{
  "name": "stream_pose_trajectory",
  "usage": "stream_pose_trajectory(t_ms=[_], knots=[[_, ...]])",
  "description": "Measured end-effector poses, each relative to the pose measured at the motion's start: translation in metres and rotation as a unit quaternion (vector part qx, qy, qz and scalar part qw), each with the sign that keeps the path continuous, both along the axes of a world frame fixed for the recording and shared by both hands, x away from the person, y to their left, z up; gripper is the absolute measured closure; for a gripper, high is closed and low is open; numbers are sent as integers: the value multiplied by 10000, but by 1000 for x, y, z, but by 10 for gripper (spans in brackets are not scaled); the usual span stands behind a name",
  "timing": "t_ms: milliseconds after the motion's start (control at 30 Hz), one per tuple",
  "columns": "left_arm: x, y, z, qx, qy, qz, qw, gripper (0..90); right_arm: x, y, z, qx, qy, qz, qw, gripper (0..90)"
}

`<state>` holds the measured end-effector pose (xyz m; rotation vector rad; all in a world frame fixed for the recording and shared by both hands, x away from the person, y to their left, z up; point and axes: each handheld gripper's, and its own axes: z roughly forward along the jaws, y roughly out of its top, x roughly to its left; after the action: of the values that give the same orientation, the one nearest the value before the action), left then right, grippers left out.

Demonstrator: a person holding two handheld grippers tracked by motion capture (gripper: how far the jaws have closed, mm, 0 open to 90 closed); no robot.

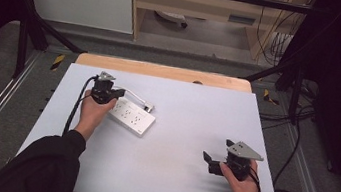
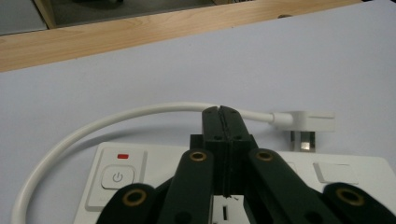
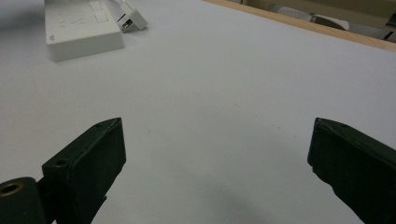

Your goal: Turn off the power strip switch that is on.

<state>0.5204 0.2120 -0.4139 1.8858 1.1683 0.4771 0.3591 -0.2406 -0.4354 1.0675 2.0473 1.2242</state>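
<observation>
White power strip point(image 1: 131, 116): one; plug point(image 2: 306, 120): one; grippers: two.

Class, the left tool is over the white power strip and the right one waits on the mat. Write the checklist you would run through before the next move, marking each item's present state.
1. Left tool jaws shut, pads together with nothing between them: ok.
2. Left tool is over the power strip, near its power button: ok; whether it touches the strip: cannot tell.
3. Power strip lies flat on the mat: ok.
4. Cord and plug lie loose on the mat beside the strip, plugged into no outlet: ok.
5. Right tool open, holding nothing, apart from the strip: ok.
6. Strip switched on or off: cannot tell.
</observation>
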Motion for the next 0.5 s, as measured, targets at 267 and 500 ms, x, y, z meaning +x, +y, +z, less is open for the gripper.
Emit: stream_pose_trajectory(t_ms=[267, 500], knots=[[4, 1, -6, -24, 51, 63, 10000, 900, 1, 0, 0, -7, 5, 22, 10000, 48], [5, 0, -8, -26, 74, 103, 9999, 900, 0, 0, 1, 28, -1, 13, 10000, 48]])
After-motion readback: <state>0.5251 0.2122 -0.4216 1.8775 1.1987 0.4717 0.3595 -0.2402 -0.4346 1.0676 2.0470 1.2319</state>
